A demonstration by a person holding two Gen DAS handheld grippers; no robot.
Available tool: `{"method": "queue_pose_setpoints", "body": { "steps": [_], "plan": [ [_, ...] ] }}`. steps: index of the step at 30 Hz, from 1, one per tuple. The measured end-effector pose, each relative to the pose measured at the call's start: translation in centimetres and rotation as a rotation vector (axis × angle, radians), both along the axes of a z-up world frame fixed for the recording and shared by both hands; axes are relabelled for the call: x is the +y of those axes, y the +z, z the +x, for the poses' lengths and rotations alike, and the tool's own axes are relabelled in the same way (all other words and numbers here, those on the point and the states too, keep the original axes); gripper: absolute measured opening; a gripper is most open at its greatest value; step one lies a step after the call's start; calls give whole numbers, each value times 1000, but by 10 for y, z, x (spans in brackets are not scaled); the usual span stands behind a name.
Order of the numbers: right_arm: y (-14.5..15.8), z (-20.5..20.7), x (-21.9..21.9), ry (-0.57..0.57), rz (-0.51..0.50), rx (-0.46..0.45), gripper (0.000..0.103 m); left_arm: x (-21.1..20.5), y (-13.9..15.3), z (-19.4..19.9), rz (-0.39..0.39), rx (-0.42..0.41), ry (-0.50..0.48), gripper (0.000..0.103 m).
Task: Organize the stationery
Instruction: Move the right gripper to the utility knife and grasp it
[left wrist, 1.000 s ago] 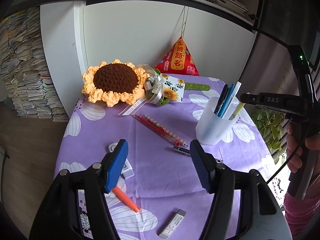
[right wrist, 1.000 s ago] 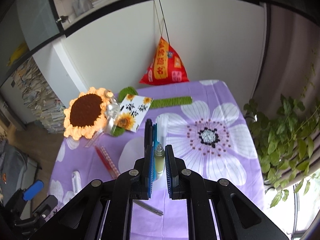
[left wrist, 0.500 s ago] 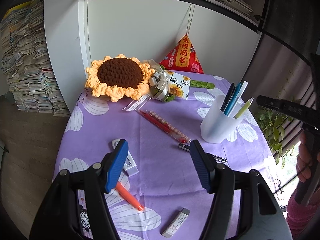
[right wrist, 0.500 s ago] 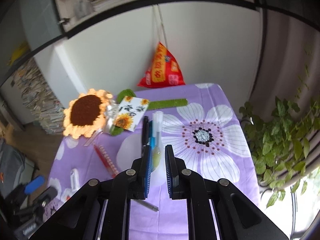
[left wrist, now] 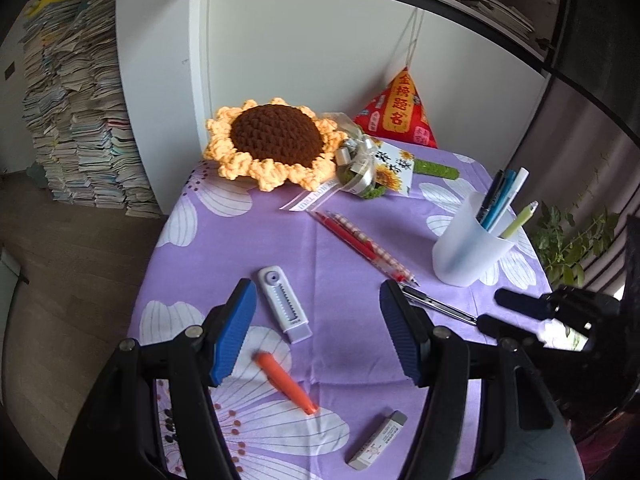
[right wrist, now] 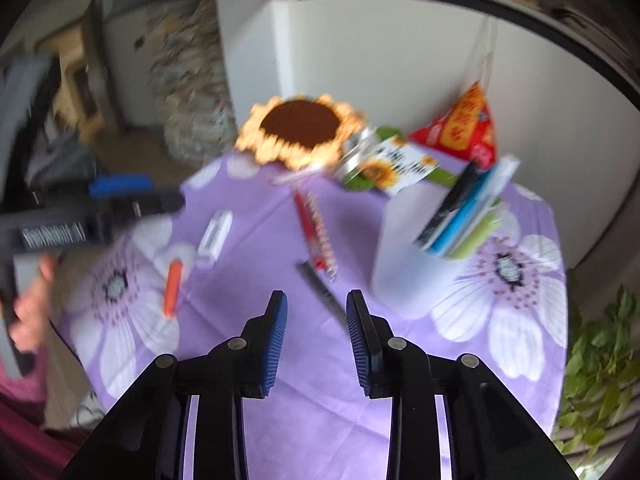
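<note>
A white cup [left wrist: 468,248] on the purple flowered tablecloth [left wrist: 224,264] holds several pens, among them a yellow-green one [left wrist: 520,220]. Loose on the cloth lie two red pens [left wrist: 360,244], a dark pen [left wrist: 440,306], a white correction tape [left wrist: 284,304], an orange marker [left wrist: 286,382] and an eraser [left wrist: 378,438]. My left gripper [left wrist: 318,330] is open and empty above the correction tape and marker. My right gripper [right wrist: 316,316] is open and empty over the dark pen [right wrist: 324,294], left of the cup [right wrist: 408,264]; it also shows in the left wrist view [left wrist: 516,312].
A crocheted sunflower [left wrist: 276,144] with a card and ribbon lies at the back of the table. A red triangular pouch [left wrist: 400,116] hangs against the white wall. Stacked papers [left wrist: 76,120] stand on the floor at left. A green plant [left wrist: 572,236] is at right.
My right gripper let go of the yellow-green pen in the cup, opened, and swung down and left toward the dark pen. My left gripper moved a little forward.
</note>
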State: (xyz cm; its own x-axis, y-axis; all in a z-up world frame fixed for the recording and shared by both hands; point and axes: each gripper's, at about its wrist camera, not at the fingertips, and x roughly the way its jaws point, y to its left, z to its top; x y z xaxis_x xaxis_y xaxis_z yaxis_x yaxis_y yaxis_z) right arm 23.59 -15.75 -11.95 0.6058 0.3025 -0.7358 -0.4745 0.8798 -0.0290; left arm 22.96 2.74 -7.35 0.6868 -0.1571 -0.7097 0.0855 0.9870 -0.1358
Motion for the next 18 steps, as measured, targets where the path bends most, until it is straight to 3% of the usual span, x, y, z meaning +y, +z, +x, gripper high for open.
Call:
{"method": "queue_pose_setpoints", "body": {
  "steps": [4,6,18],
  "plan": [
    [-17,15,6,31,52,99,31,7,0,1,-4,1,26,63],
    [-23,24,9,25,54,106,31,9,-2,1,2,4,29,63],
    [-47,61,32,121,-116,131,31,17,-10,4,2,30,45,63]
  ]
}}
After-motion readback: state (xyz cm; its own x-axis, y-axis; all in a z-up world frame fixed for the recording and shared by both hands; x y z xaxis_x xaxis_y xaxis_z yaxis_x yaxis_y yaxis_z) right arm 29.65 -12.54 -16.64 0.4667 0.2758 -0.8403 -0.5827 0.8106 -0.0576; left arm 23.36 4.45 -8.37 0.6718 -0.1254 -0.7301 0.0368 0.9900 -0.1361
